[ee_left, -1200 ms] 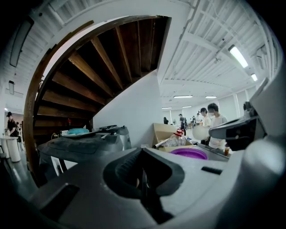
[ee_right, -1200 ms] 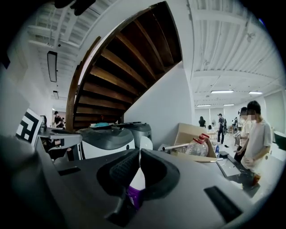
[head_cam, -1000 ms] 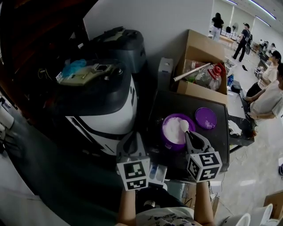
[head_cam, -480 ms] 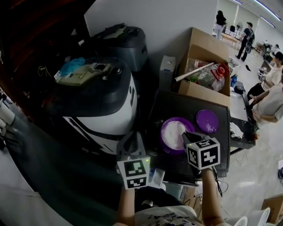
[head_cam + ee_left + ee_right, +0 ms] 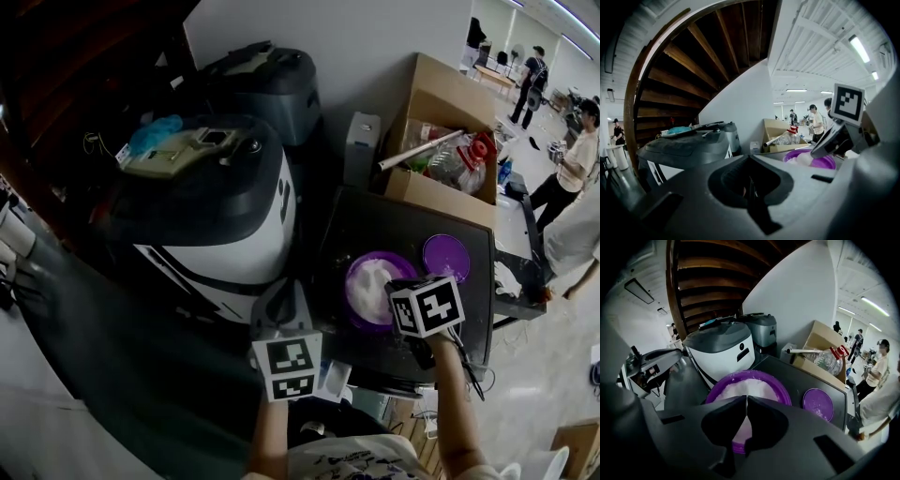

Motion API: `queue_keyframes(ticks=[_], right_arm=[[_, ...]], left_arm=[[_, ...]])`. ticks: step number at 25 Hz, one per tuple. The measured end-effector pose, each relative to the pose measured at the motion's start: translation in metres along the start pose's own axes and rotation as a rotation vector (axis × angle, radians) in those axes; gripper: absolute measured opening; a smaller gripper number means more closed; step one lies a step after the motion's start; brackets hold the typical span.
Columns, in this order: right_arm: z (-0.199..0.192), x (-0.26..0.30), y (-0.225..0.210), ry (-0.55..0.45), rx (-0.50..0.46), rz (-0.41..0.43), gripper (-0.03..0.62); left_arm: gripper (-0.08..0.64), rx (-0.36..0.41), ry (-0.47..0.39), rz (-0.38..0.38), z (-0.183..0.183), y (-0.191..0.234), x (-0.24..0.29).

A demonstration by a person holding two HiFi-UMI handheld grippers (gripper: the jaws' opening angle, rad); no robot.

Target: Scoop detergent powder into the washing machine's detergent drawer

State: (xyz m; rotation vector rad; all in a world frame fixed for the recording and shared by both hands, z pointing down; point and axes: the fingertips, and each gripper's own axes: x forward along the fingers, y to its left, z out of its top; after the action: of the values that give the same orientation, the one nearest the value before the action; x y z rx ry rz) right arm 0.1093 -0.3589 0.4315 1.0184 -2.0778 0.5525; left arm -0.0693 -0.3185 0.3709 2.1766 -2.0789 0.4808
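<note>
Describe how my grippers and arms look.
Both the left gripper and right gripper have dark grey moulded jaws. The left cube and right cube are white with black square markers. No sleeves reach the forearms; the shirt is pale and patterned.

Open work hall: strip lights (image 5: 859, 48), cardboard box (image 5: 441, 94), bystanders (image 5: 574, 145).

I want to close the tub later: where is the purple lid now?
In the head view the purple lid lies flat on the dark table, just right of the powder tub and in front of the cardboard box.
</note>
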Motion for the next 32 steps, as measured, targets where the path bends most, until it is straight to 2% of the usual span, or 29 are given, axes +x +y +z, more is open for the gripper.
queue_keyframes(ticks=[12,21,32], right_arm=[[-0.005,0.019,0.000,0.081,-0.040,0.010,0.020],[-0.006,0.021,0.010,0.096,-0.057,0.042,0.020],[-0.007,0.023,0.023,0.081,-0.031,0.103,0.020]], left_arm=[[0.003,-0.010,0.026,0.007,-0.009,0.004,0.008],[0.003,-0.018,0.032,0.010,-0.013,0.006,0.006],[0.003,-0.023,0.033,0.029,-0.016,0.012,0.000]])
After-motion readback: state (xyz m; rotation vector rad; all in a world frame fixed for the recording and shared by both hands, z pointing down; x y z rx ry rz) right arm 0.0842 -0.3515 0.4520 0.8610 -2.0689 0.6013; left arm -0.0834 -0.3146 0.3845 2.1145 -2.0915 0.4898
